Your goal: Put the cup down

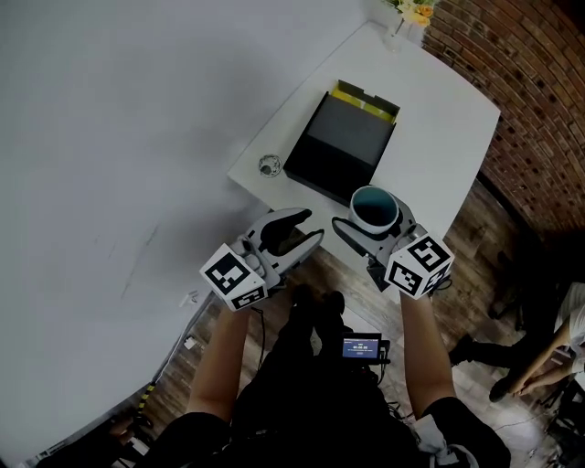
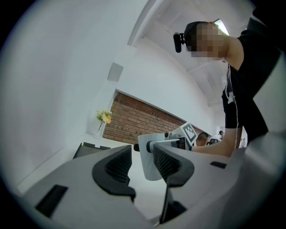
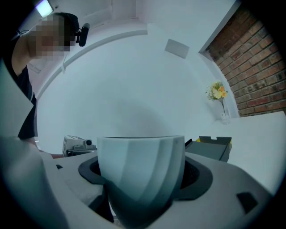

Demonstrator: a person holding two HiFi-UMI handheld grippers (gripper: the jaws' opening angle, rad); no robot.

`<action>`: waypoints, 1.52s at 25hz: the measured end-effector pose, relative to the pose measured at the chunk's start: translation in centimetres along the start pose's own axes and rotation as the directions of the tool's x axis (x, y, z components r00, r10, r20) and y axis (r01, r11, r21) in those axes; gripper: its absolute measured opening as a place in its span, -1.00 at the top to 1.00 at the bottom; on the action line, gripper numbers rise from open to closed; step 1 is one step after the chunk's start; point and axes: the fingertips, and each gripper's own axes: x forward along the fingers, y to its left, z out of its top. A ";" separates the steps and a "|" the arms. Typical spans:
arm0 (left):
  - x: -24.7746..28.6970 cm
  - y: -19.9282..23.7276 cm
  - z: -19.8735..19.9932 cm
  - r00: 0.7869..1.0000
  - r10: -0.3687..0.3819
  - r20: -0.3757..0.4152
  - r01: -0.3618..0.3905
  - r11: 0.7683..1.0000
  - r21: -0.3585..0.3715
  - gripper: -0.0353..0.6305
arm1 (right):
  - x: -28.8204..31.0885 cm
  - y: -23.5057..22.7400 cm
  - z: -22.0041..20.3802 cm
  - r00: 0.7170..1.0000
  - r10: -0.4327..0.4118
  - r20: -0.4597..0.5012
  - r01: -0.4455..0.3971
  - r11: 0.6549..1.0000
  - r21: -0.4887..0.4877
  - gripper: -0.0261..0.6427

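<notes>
A pale cup [image 1: 375, 208] with a teal inside stands upright between the jaws of my right gripper [image 1: 373, 225], just over the near edge of the white table [image 1: 439, 110]. In the right gripper view the cup [image 3: 139, 159] fills the gap, with both dark pads pressed against its sides. My left gripper [image 1: 297, 230] hovers to the left of it, off the table's near edge, open and empty. Looking along the left gripper [image 2: 142, 166], I see the cup [image 2: 147, 163] beyond its spread jaws.
An open black box [image 1: 345, 139] with a yellow flap lies mid-table, and a small glass object [image 1: 268, 165] sits at its left. A vase of flowers [image 1: 409, 13] stands at the far end. A brick wall [image 1: 535, 101] runs on the right; a person [image 1: 548, 352] stands on the wooden floor.
</notes>
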 end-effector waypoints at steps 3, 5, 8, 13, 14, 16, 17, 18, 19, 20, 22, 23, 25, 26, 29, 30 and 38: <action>0.3 1.1 -0.3 1.000 0.007 -0.003 -0.007 1.000 -0.006 0.42 | 1.4 -0.8 -0.2 1.000 0.008 -0.004 -0.008 1.000 -0.006 -0.31; 0.5 1.7 -0.4 1.000 0.011 -0.004 -0.011 1.000 -0.009 0.42 | 2.3 -1.3 -0.3 1.000 0.014 -0.006 -0.014 1.000 -0.007 -0.31; 0.8 2.7 -0.6 1.000 0.014 -0.007 -0.015 1.000 -0.011 0.42 | 3.6 -1.9 -0.3 1.000 0.022 -0.008 -0.023 1.000 -0.010 -0.31; 1.3 4.0 -0.8 1.000 0.021 -0.006 -0.021 1.000 -0.012 0.41 | 5.3 -3.1 0.0 1.000 0.027 0.001 -0.027 1.000 -0.008 -0.31; 1.4 4.2 -0.8 1.000 0.022 -0.005 -0.022 1.000 -0.012 0.42 | 5.6 -3.4 0.1 1.000 0.027 0.003 -0.027 1.000 -0.009 -0.31; 1.5 4.6 -0.8 1.000 0.023 -0.003 -0.023 1.000 -0.012 0.42 | 6.3 -3.7 0.3 1.000 0.027 0.004 -0.027 1.000 -0.013 -0.31; 1.6 4.9 -0.8 1.000 0.023 -0.001 -0.023 1.000 -0.012 0.42 | 6.7 -3.9 0.4 1.000 0.026 0.004 -0.026 1.000 -0.016 -0.31; 1.6 5.1 -0.8 1.000 0.024 0.001 -0.024 1.000 -0.012 0.42 | 7.1 -4.1 0.5 1.000 0.025 0.004 -0.024 1.000 -0.018 -0.31; 1.7 5.4 -0.7 1.000 0.025 0.003 -0.025 1.000 -0.011 0.42 | 7.6 -4.3 0.6 1.000 0.023 0.004 -0.023 1.000 -0.019 -0.31; 1.7 5.7 -0.7 1.000 0.026 0.005 -0.026 1.000 -0.010 0.42 | 8.0 -4.4 0.8 1.000 0.023 0.005 -0.023 1.000 -0.022 -0.31; 1.8 6.2 -0.6 1.000 0.029 0.009 -0.029 1.000 -0.005 0.42 | 8.9 -4.8 1.1 1.000 0.023 0.007 -0.023 0.999 -0.027 -0.31; 1.9 6.4 -0.5 0.999 0.031 0.012 -0.031 1.000 -0.003 0.42 | 9.4 -4.9 1.3 1.000 0.023 0.008 -0.023 0.999 -0.031 -0.31; 1.9 6.8 -0.4 0.999 0.036 0.017 -0.036 0.999 0.001 0.42 | 10.3 -5.2 1.4 1.000 0.024 0.005 -0.023 0.999 -0.039 -0.31; 1.9 7.1 -0.4 0.999 0.040 0.021 -0.040 0.999 0.001 0.42 | 10.7 -5.3 1.4 1.000 0.023 0.002 -0.023 0.999 -0.043 -0.31; 1.9 7.7 -0.4 0.998 0.053 0.033 -0.053 0.999 -0.006 0.42 | 11.8 -5.8 1.1 1.000 0.017 -0.005 -0.017 0.999 -0.044 -0.31; 1.9 7.9 -0.4 0.998 0.057 0.035 -0.057 0.998 -0.008 0.42 | 12.1 -6.0 1.1 1.000 0.014 -0.005 -0.014 0.999 -0.041 -0.31; 1.8 9.5 -0.3 0.996 0.086 0.040 -0.086 0.996 -0.003 0.42 | 14.5 -6.9 1.7 1.000 0.007 0.005 -0.007 0.999 -0.046 -0.31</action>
